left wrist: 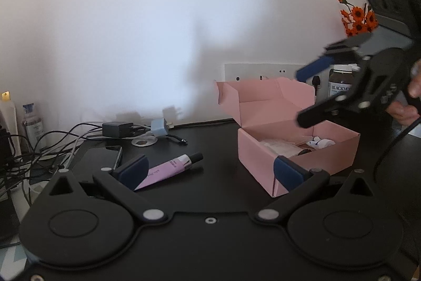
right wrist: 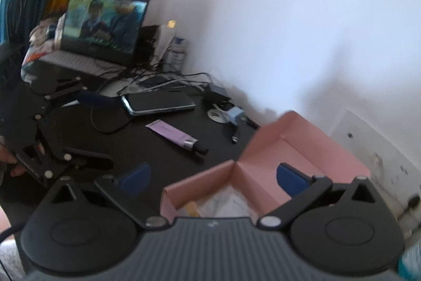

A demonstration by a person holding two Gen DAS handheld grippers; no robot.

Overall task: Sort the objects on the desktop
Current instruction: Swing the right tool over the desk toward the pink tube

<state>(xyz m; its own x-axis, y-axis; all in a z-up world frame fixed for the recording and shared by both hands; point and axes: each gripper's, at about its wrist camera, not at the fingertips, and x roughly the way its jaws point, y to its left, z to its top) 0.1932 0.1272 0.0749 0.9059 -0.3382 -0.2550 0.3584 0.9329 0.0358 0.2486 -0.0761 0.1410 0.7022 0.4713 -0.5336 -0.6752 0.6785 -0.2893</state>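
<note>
left gripper [left wrist: 210,173]: jaws spread, empty, low over desk [left wrist: 215,154]
right gripper [right wrist: 213,178]: jaws spread, empty, above box
box [left wrist: 294,149]: pink, lid up, 3 o'clock of left gripper, white items inside
tube [left wrist: 168,170]: purple, lying flat, at 9 o'clock of box, just beside left finger
phone [right wrist: 158,102]: flat, 11 o'clock of tube
charger [left wrist: 159,127]: blue, by wall

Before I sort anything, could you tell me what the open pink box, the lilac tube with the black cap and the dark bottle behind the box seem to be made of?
The open pink box looks like matte thin cardboard: sharp creases and folded flaps. The lilac tube with the black cap seems soft plastic, slightly glossy, with a flattened crimped end. The dark bottle behind the box looks like brown glass or plastic with a printed label; the view leaves that open.
</note>
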